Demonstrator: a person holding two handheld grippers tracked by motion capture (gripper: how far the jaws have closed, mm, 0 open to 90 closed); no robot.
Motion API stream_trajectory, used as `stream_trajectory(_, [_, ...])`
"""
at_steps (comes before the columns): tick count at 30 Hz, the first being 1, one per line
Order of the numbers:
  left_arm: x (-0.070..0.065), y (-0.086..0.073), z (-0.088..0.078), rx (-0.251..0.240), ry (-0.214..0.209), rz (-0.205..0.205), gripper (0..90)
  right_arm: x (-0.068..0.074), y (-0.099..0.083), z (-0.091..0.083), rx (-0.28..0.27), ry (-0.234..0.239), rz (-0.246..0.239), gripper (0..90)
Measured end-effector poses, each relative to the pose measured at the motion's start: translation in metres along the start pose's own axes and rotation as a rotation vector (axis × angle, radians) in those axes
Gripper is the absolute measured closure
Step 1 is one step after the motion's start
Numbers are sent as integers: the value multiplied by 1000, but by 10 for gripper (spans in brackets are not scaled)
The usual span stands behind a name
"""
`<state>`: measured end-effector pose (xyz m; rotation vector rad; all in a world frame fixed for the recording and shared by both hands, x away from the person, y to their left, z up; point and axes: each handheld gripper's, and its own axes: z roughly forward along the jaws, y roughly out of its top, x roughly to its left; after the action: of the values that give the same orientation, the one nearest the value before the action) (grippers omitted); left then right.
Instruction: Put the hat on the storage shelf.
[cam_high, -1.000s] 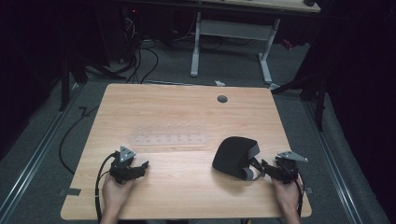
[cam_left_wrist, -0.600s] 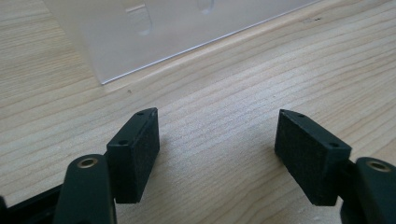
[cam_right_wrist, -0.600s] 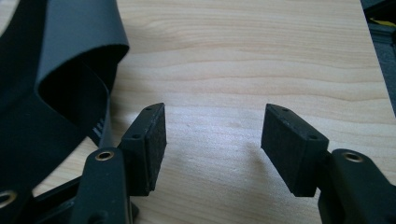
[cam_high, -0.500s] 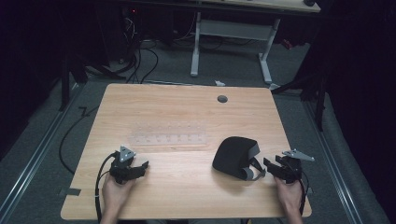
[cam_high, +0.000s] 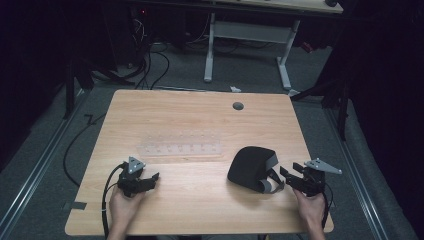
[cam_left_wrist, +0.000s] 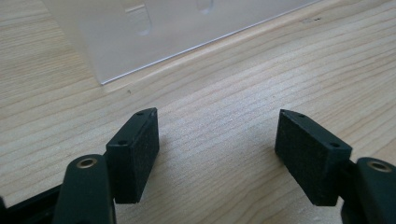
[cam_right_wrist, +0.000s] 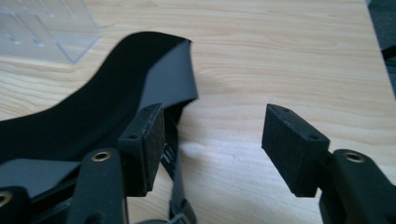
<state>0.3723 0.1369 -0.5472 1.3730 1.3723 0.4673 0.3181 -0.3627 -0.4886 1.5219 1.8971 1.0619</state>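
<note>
The black eye mask (cam_high: 251, 168) lies on the bench (cam_high: 200, 120), just beside the right gripper (cam_high: 288, 176), whose fingers have just been opening, nothing between them. The left gripper (cam_high: 152, 177) fingers gape empty near a clear tray (cam_high: 180, 148).

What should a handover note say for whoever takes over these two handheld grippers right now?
Left gripper: open, holding nothing, resting near the table's front left.
Right gripper: jaws have just been opening, nothing pinched between them, beside the black fabric eye mask with grey strap.
The mask lies on the wooden table, front right. The clear plastic rack lies flat mid-table, untouched.
Done: nothing evident yet.
Left: probably gripping the mask.
</note>
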Motion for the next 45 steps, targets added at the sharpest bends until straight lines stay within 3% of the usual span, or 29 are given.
stream_trajectory(11, [0, 0, 0, 0, 0, 0, 310, 6, 17, 13, 12, 95, -6, 309])
stream_trajectory(19, [0, 0, 0, -1, 1, -1, 310, 0, 18, 31, 14, 161, 73, 277])
stream_trajectory(27, [0, 0, 0, -2, 2, -1, 310, -2, 17, 47, 66, 186, 91, 270])
stream_trajectory(30, [-1, 0, 0, 1, 3, 2, 305, 2, 20, 51, 112, 193, 83, 266])
stream_trajectory(35, [-1, 0, 0, 3, 3, 1, 304, 6, 26, 54, 114, 191, 57, 267])
stream_trajectory(45, [-1, 0, 0, -1, 3, -3, 304, 4, 24, 75, 168, 224, 68, 275])
